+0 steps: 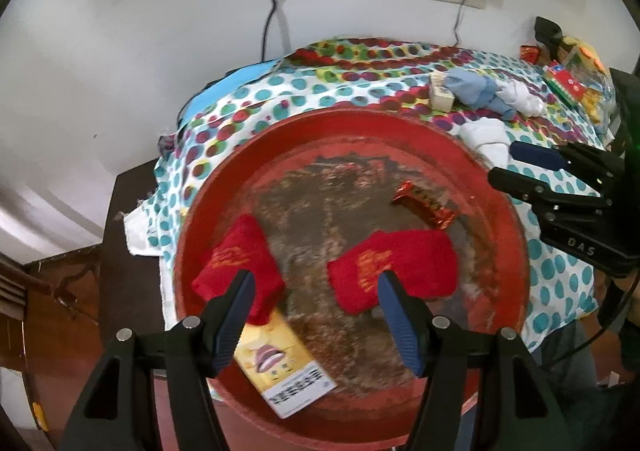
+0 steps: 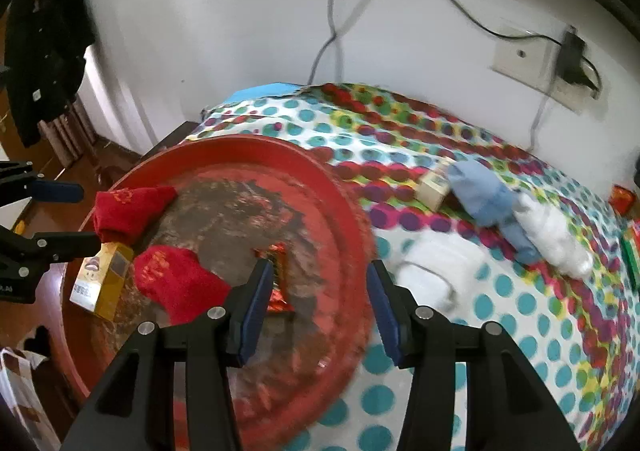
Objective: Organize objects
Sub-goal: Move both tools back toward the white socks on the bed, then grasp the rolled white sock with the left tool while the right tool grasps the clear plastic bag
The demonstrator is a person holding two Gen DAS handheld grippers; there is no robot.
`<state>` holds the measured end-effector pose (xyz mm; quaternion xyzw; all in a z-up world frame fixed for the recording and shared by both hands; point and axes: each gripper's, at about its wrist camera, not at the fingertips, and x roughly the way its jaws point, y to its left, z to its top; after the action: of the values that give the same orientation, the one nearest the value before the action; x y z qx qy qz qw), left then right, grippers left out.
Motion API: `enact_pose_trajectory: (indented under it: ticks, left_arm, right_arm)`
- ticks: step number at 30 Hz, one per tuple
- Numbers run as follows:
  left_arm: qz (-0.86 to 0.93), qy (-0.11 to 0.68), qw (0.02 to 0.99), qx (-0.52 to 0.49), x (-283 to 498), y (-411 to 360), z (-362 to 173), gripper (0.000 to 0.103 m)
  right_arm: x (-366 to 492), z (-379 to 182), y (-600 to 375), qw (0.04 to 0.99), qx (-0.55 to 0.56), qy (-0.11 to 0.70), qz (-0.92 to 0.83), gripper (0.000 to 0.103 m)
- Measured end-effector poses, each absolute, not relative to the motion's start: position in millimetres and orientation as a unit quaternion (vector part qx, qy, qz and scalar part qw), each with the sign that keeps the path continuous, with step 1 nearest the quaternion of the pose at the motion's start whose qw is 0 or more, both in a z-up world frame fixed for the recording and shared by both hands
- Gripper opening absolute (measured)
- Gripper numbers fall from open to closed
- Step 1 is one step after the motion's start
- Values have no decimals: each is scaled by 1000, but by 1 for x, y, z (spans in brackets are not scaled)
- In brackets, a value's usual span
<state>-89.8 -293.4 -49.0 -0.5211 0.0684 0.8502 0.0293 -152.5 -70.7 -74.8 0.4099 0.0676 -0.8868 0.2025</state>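
A round red tray [image 1: 340,119] [image 2: 240,143] with a worn brown centre lies on the dotted cloth. It holds two red socks [image 1: 240,255] [image 1: 404,263], a yellow box [image 1: 284,367] and a red-gold candy bar [image 1: 424,205]. My left gripper [image 1: 316,283] hangs open above the two socks with nothing between its fingers. My right gripper [image 2: 319,271] is open over the tray's right rim, empty. The candy bar [image 2: 276,253] lies just past its left finger, partly hidden. The right gripper [image 1: 506,163] also shows at the tray's right edge, and the left gripper [image 2: 68,217] at the far left.
On the dotted cloth [image 2: 520,311] right of the tray lie a small box [image 2: 434,187], a blue sock [image 2: 480,199], a white sock [image 2: 556,239] and a white folded item [image 2: 440,263]. Colourful packets [image 1: 568,83] sit at the far right. A wall socket with a charger [image 2: 572,59] is behind.
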Motion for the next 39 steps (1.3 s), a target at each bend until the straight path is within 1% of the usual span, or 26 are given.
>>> enact_pose_trajectory:
  ticks: [3,7,14,18,20,22,28,35,36,37,39]
  left_arm:
    - [850,76,44,-520,-96,-275,-49,65]
    - [848,88,70,-518,-108,-245,-49,65]
    - [837,106,127,-522,-136,-180,-56,65]
    - [827,133,149,-526,-160,-136,-68,65]
    - [822,137,157,-531,-173,-119,-75,65]
    - [819,141,160,-532,-187,-104,-82,65]
    - [808,160,149,-547,-217,-82,-105,65]
    - [797,165,126,-567,-238,-71,-129,65]
    - [796,168,121,-568,-239,-68,-132,65]
    - [798,169,121,-566,-240,-67,-133,65]
    - [801,168,119,-562,-242,-65,-135,65]
  right_arm:
    - [-148,-72,-47,187,410,52,-891,48]
    - [-145,-71,-8,161,413,34,-896,55]
    - [-135,-78,54,115,419,4,-901,57]
    - [-130,-85,81,98,423,-13,-901,58]
    - [-127,-89,95,91,424,-27,-901,62]
    - [-124,-91,108,85,424,-40,-901,66]
    - [-122,-93,140,67,420,-61,-903,69]
    - [-146,-98,167,51,416,-77,-905,71]
    - [-153,-98,170,49,416,-77,-905,73]
    - [-161,-100,173,44,418,-77,-904,78]
    - [-179,-104,179,38,423,-79,-902,81]
